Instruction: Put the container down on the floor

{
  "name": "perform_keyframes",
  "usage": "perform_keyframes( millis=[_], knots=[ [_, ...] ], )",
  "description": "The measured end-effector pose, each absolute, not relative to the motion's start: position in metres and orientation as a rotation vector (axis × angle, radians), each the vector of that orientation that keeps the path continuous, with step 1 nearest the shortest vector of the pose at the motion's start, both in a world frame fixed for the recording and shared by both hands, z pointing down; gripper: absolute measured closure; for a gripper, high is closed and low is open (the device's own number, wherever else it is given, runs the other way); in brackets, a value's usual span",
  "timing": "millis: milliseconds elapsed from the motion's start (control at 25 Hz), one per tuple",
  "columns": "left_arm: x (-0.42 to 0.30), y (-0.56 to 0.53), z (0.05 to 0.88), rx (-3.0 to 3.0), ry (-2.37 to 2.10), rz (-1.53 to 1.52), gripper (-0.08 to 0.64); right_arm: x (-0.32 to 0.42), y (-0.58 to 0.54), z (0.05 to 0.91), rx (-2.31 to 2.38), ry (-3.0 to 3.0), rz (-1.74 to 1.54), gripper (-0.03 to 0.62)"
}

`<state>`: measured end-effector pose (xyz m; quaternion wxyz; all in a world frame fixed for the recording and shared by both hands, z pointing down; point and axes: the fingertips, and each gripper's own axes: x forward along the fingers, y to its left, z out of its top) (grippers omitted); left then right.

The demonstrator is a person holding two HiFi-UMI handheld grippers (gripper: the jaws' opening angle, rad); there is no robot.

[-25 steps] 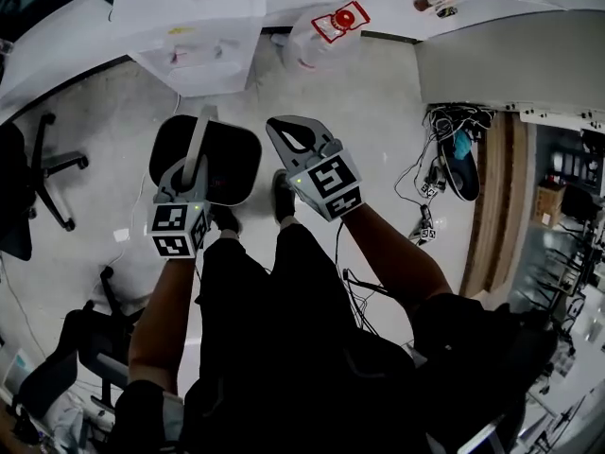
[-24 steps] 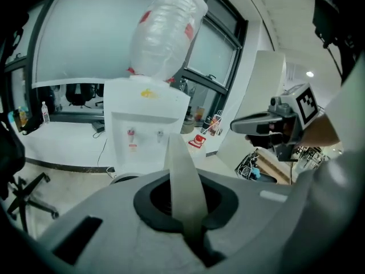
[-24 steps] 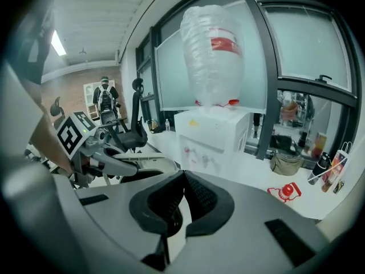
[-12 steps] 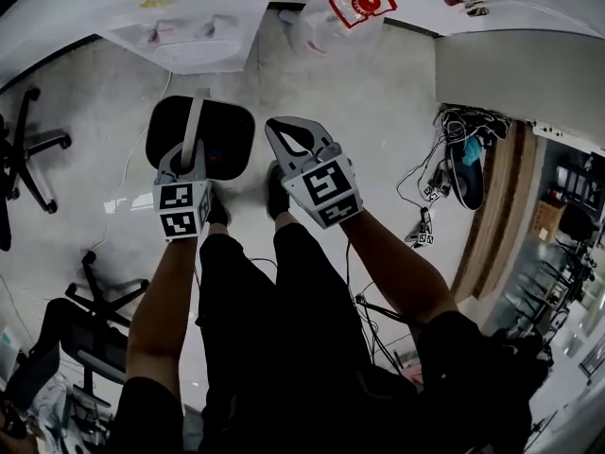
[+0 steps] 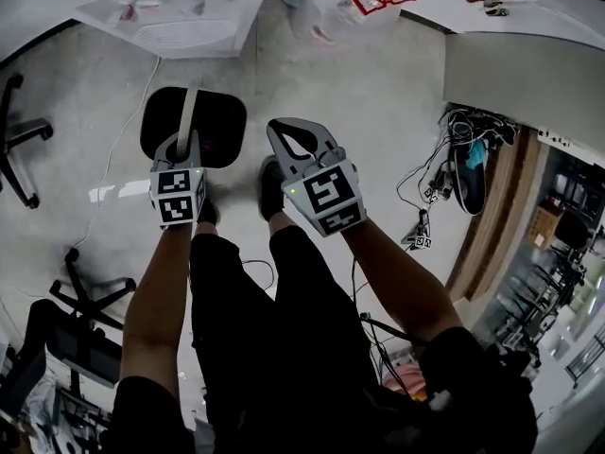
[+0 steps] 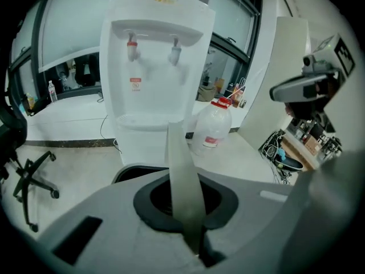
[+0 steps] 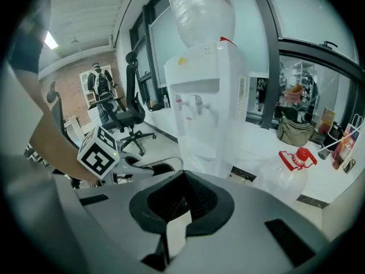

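Observation:
A black rounded container (image 5: pixel 194 126) hangs by its pale strap handle (image 5: pixel 186 116) from my left gripper (image 5: pixel 184 142), which is shut on that handle. In the left gripper view the handle (image 6: pixel 181 164) rises between the shut jaws, with the container's dark rim (image 6: pixel 134 171) just behind. I cannot tell whether the container touches the floor (image 5: pixel 369 112). My right gripper (image 5: pixel 284 132) hovers beside it on the right, shut and holding nothing. From the right gripper view the container (image 7: pixel 155 168) shows below the left gripper (image 7: pixel 136 171).
A white water dispenser (image 5: pixel 189 12) stands straight ahead, with a large clear bottle with a red cap (image 5: pixel 364 3) beside it. Office chairs (image 5: pixel 19 135) are at the left. Cables and a shoe (image 5: pixel 454 173) lie at the right. My feet (image 5: pixel 271 187) are just behind the container.
The left gripper and the container have sunk a little toward the floor and look smaller. The dispenser and bottle have slid toward the top of the head view. The right gripper has barely moved.

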<state>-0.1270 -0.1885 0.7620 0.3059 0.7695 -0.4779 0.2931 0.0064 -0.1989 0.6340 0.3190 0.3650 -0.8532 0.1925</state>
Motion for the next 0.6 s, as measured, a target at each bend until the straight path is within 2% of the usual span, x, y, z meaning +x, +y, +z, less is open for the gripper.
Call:
perform_keyframes(
  millis=[600],
  knots=[
    [-0.084,-0.187,0.865,2.007,-1.206,0.816,0.548,0.028,-0.187,0.710,0.923,-2.214,0.582,0.594]
  ],
)
